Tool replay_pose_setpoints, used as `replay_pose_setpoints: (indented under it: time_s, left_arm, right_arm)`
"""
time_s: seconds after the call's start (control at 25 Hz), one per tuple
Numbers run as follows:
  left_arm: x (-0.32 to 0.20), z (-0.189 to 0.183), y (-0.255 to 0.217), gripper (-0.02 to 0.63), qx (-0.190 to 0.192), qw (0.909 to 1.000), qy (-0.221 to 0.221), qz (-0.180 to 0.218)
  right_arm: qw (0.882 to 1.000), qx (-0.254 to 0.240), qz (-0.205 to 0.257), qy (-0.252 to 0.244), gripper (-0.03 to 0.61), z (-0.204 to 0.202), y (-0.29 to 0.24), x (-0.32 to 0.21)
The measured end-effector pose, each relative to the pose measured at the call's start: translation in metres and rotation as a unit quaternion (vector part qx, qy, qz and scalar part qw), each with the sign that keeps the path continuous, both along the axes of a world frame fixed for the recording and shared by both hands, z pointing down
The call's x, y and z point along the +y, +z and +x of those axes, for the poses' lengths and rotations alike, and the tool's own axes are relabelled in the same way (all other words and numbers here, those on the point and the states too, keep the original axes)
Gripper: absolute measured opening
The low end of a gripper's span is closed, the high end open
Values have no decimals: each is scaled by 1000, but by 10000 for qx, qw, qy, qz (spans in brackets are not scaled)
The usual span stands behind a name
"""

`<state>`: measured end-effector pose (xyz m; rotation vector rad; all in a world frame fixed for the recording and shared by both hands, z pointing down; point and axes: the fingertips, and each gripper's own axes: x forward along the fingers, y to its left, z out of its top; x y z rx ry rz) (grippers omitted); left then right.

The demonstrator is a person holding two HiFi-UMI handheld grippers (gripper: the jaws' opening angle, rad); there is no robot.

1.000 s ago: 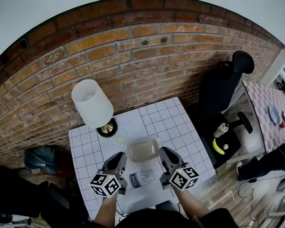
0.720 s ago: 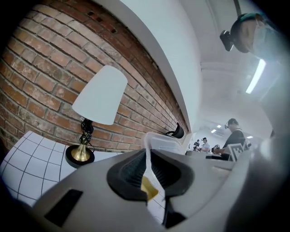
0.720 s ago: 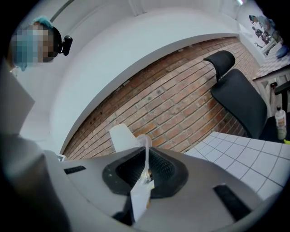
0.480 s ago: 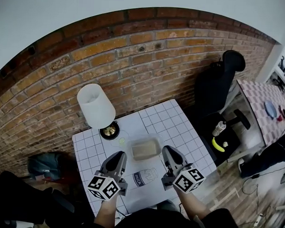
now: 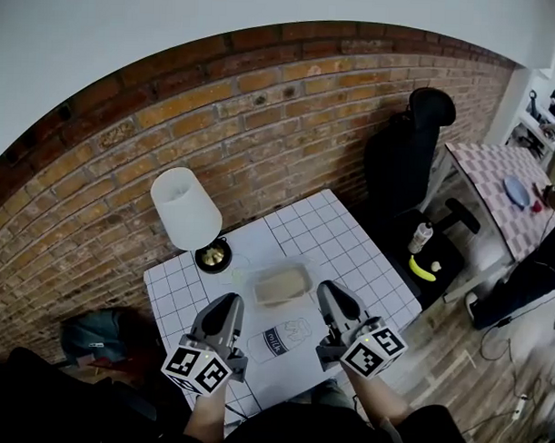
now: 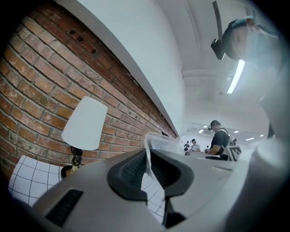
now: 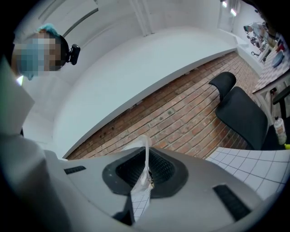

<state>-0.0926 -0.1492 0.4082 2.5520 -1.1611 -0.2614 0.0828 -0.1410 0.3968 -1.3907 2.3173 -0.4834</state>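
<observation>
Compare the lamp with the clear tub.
The lamp has an opaque white shade; the tub is see-through. The lamp stands tall and untouched; the low, wide tub is clamped at its rim by the left hand-held gripper and the right hand-held gripper. Both are over the table.

White grid-patterned table point(image 5: 349, 255) is set against the brick wall. Lamp point(image 5: 185, 208) is stood at back left; flat milk-carton picture point(image 5: 283, 336) is laid near the front.
</observation>
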Motion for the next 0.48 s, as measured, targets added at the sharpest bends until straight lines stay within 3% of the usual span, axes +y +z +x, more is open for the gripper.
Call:
replay_pose_setpoints:
  time_s: [0.48]
  left_arm:
    - [32, -6, -11, 35, 58, 9994, 296, 181]
  right_arm:
    - [9995, -5, 147, 296, 21, -7, -9, 41]
